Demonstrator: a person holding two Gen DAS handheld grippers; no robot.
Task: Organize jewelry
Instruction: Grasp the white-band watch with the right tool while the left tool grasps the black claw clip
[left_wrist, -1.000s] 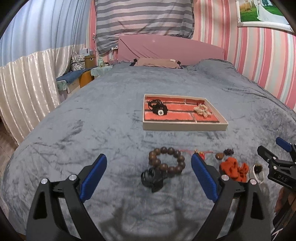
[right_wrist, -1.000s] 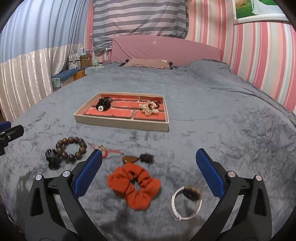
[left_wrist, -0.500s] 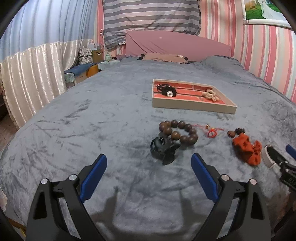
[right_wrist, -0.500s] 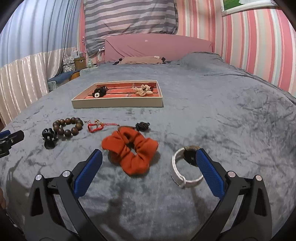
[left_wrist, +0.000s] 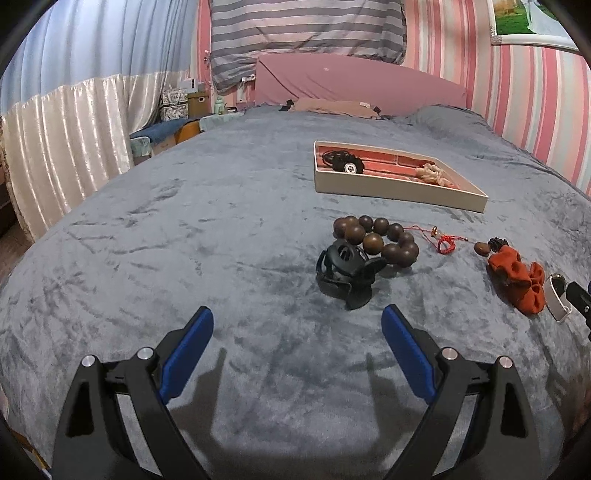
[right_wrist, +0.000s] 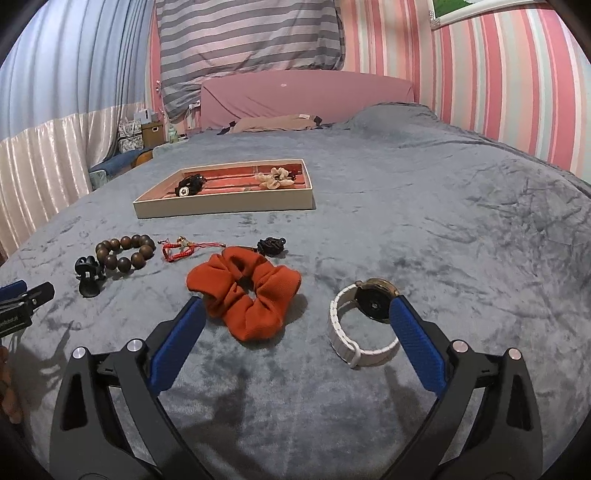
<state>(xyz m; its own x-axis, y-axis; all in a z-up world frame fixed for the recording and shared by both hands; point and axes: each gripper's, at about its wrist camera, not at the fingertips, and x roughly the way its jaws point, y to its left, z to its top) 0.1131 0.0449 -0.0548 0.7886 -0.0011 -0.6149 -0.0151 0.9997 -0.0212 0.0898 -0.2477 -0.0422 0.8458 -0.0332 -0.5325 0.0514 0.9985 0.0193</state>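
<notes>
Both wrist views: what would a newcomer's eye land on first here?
Probably the orange scrunchie, bright on the grey bedspread, just ahead of the open right gripper, with a white-strapped watch by that gripper's right finger. In the left view, the black claw clip touches the wooden bead bracelet ahead of the open left gripper. Farther back sits the red-lined tray, already holding two pieces.

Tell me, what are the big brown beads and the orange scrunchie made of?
Big brown beads: probably wood, since they're dark brown, round and softly glossy. Orange scrunchie: cloth, matte and gathered into soft puffy folds around a center hole.
</notes>
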